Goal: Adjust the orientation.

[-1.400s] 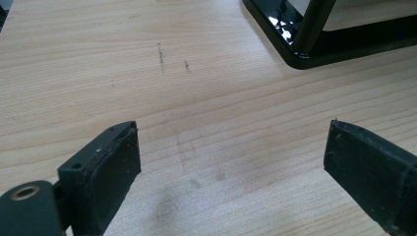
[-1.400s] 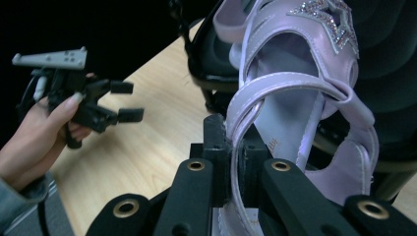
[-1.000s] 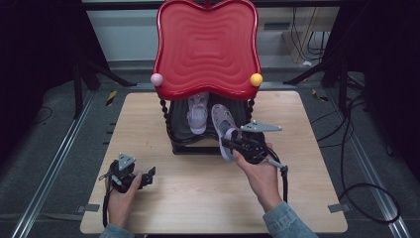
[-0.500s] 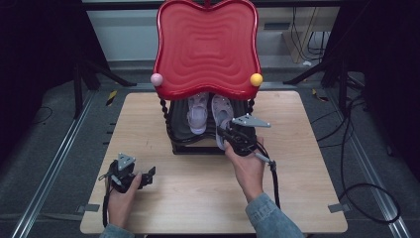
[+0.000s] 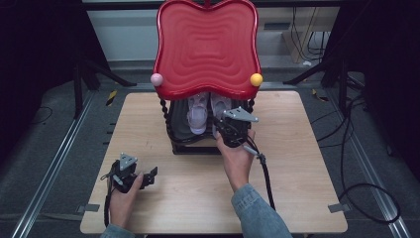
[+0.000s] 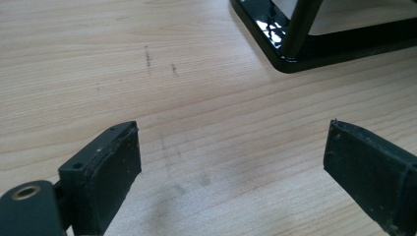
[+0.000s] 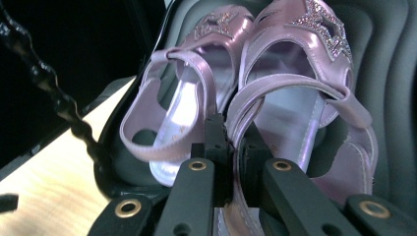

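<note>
Two pink sandals lie side by side on the dark lower shelf (image 7: 393, 73) of a small rack with a red wavy top (image 5: 207, 47). My right gripper (image 7: 235, 135) is shut on the heel strap of the right sandal (image 7: 295, 103), which rests next to the left sandal (image 7: 182, 98). From above, that gripper (image 5: 225, 130) reaches under the red top at the rack's front, where both sandals (image 5: 197, 116) partly show. My left gripper (image 5: 151, 173) rests low over the table's front left, open, nothing between its jaws (image 6: 233, 142).
The rack's black base frame (image 6: 295, 54) stands just beyond the left gripper. A pink ball (image 5: 156, 79) and a yellow ball (image 5: 256, 79) sit at the red top's corners. Twisted black posts (image 7: 44, 73) hold the top. Bare wooden table (image 5: 307, 163) lies right of the rack.
My right gripper has carried the sandal from in front of the rack forward under the red top, beside the other sandal. The left gripper has stayed put.
</note>
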The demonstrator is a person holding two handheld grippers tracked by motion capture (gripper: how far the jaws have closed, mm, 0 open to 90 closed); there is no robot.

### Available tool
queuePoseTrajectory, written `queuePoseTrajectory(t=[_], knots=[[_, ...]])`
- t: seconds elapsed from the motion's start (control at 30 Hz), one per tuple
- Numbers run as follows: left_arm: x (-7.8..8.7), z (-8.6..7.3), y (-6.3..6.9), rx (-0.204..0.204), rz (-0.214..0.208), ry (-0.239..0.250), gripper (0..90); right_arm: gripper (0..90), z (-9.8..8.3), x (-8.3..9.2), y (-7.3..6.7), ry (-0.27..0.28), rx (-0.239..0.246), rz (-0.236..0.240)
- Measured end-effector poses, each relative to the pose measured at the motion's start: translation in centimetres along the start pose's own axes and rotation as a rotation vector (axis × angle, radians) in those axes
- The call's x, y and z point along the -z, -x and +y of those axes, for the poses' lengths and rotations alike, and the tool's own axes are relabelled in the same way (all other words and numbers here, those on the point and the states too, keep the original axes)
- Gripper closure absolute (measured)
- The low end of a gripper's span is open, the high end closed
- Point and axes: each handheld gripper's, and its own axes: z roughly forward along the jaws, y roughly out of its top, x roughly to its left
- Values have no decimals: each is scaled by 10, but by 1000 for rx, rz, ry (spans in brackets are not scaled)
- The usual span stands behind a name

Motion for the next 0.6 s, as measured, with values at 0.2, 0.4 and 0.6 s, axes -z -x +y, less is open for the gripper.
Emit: queuePoseTrajectory(t=[0.2,0.4,0.6], knots=[[-1,0,1,-2,-3,-1,67,865,0,-6,2,31,-21,-25],[-1,1,1,-7,-3,-1,67,865,-2,-13,0,43,-14,-62],[-1,1,2,-9,-6,1,68,865,-4,-21,-4,42,-1,-84]])
